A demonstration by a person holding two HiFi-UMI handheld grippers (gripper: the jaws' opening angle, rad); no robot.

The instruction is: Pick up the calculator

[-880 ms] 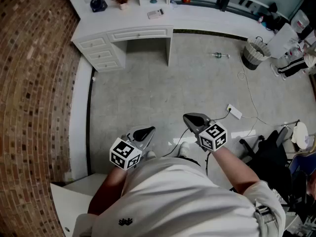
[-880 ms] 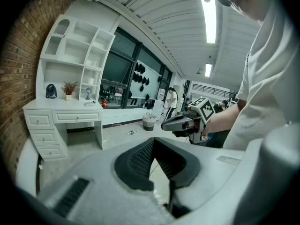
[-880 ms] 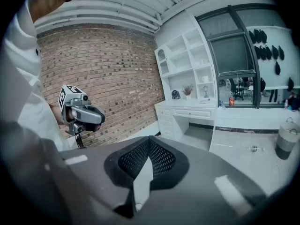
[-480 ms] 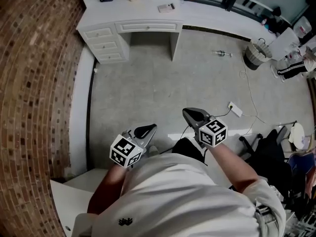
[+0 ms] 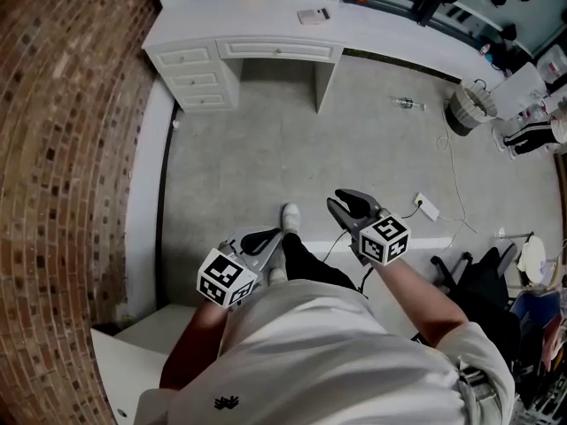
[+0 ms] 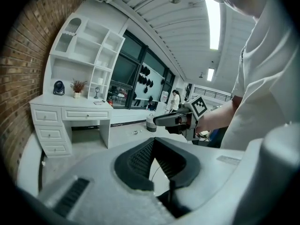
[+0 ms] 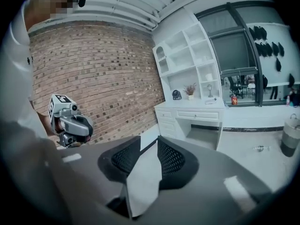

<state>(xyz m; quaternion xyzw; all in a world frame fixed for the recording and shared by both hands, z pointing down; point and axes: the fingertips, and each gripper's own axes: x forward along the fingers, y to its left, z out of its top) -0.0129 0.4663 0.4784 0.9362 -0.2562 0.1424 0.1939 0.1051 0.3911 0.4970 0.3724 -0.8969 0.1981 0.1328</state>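
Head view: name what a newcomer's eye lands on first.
The red-brown brick wall fills the left side. At the bottom centre, a person's two grey grippers, left gripper and right gripper, hang over the grey floor, far from the white drawer desk at the top.

light: indoor, even, moderately bright, from ceiling strip lights [image 6: 213, 18] | glare: strips blown white | shadows: soft, faint under desk [image 5: 248, 20] | distortion: strong fisheye, brick wall [image 5: 62, 149] bows, black corners in gripper views | focus: nearest foreground soft, far room sharp
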